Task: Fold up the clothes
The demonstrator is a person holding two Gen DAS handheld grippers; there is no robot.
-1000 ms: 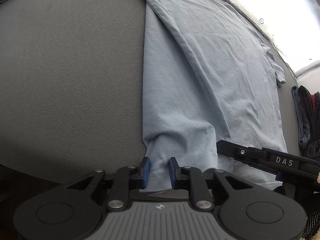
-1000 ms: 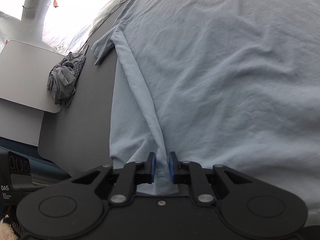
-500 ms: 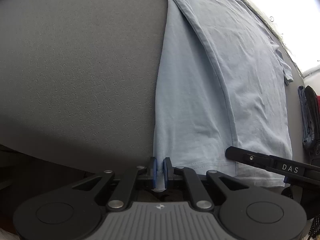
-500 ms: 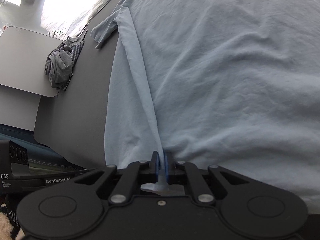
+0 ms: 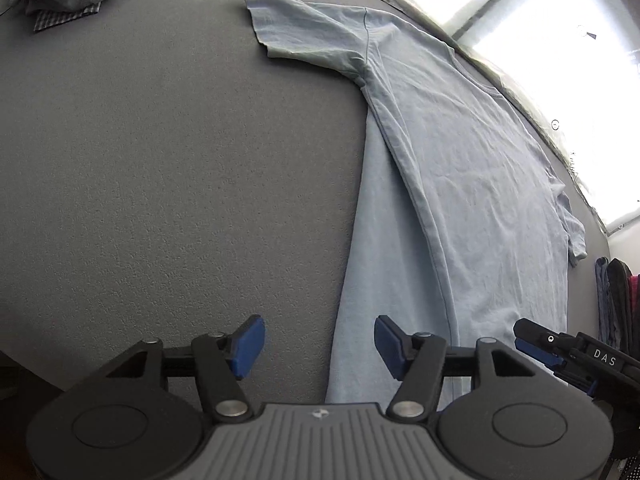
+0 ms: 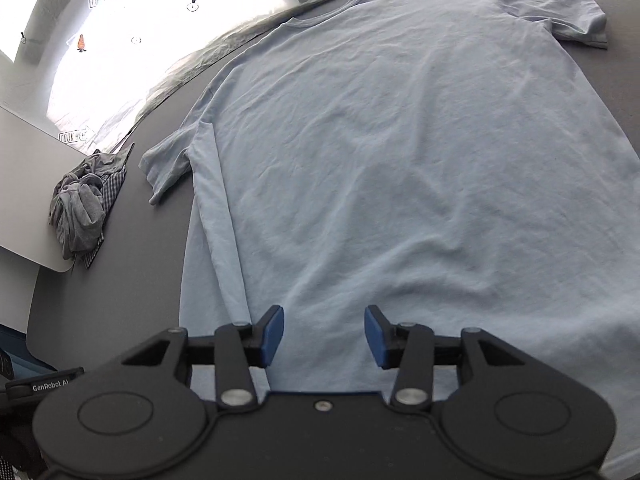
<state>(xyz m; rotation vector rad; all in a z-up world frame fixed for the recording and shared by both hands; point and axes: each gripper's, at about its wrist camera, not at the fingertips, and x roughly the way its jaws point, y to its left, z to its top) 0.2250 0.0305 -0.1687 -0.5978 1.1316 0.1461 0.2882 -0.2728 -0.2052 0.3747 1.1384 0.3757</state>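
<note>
A light blue T-shirt (image 6: 400,168) lies spread out flat on the gray table (image 5: 160,168), with its bottom edge near both grippers and its neck far away by the bright window. The left gripper (image 5: 319,346) has its blue fingers wide apart and holds nothing. The right gripper (image 6: 324,334) is wide apart too, just above the shirt's bottom edge. A small pile of gray clothes (image 6: 82,208) sits at the table's side.

The left gripper (image 5: 319,346) hung spread wide over the mat (image 5: 160,180), the shirt (image 5: 460,184) flat ahead, its hem edge between the fingers.
</note>
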